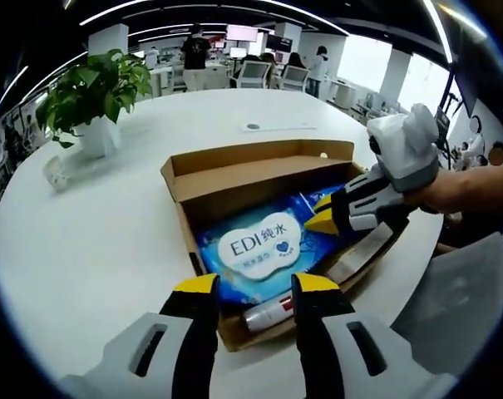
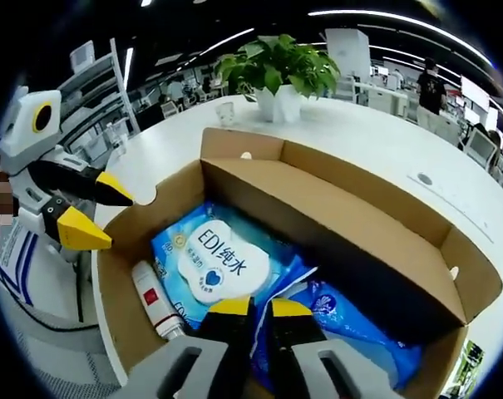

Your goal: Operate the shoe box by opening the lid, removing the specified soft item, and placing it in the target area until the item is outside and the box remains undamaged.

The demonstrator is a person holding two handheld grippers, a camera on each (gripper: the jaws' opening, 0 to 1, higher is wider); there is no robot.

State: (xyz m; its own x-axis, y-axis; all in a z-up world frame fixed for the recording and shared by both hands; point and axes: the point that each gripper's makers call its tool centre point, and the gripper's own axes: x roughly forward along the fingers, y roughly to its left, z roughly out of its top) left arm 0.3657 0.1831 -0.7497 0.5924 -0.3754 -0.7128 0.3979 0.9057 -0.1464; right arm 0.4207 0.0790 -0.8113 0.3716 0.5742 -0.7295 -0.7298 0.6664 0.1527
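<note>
Shoe box [image 1: 259, 170], its lid already folded back, sits open on the white round table [image 1: 101, 241] as I work both grippers over it. Inside lies the soft item I take to be the target, a blue wet-wipes pack [image 1: 263, 249] with a white label, just ahead of my left gripper [image 1: 255, 287], whose yellow-tipped fingers [image 1: 197, 284] stand wide apart over the near wall of the box. A small white tube [image 1: 268, 313] with a red band lies between those fingers, beside the pack.

My right gripper [image 2: 251, 307] is down inside the box, its fingers narrowed almost together at the near edge of the pack; whether they pinch the wrapper or merely touch it I cannot tell. In the left gripper view it [image 1: 326, 218] comes in over the far side wall, tips at the pack's corner. A second blue packet [image 2: 351, 320] lies just to the right of those fingers.

To do this step well, I judge the right fingers should grip a fold of the wrapper alone, well apart from the cardboard, then lift straight up so the pack clears the walls without dragging them. The left gripper [image 2: 85, 212] could steady the wall lightly, not crush it. A potted plant [image 1: 97, 96] stands well beyond the box.
</note>
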